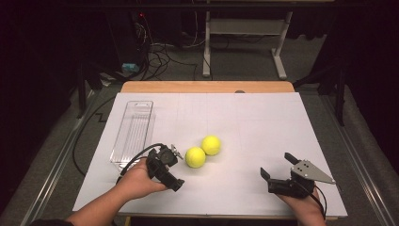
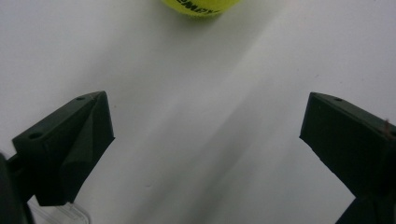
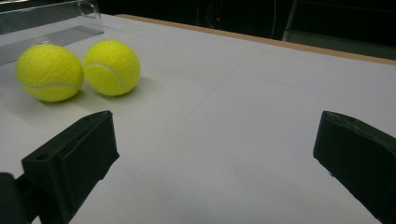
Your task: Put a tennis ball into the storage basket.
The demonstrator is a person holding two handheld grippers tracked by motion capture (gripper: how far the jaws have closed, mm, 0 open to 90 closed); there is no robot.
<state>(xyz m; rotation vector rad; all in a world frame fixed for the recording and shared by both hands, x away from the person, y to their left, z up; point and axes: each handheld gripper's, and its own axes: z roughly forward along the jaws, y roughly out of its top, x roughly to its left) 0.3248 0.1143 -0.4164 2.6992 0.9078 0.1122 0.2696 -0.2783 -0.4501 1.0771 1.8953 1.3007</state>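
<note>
A: status on the balls?

B: 2 fuzzy yellow-green tennis balls on the white-covered worktop [image 1: 244,136], touching each other, roughly centre-left. Near ball [image 1: 195,157] sits closer to the person, far ball [image 1: 211,145] just behind it and to the right.

A: left side?

B: Left black two-jaw gripper [image 1: 175,165] w/ hand [image 1: 139,178] wrapped round it, low over the worktop, just left of the near ball. Fingers [image 2: 70,144] wide apart, nothing between them. In the left gripper view the near ball [image 2: 198,6] is ahead of the gap, at the top edge, apart from both fingers. Black print on it, unreadable.

A: right?

B: Right black two-jaw gripper [image 1: 277,165] w/ grey three-cornered plate on top, at the near right of the worktop, well apart from both balls. Fingers [image 3: 74,158] also spread wide, empty. Right gripper view: both balls off to the upper left, beyond the left finger, not in line w/ the gap.

A: anything else on the sheet?

B: Clear plastic rectangular tray [image 1: 133,133], long side running away from the person, far-left of the balls, just beside the left hand. Looks empty.
</note>
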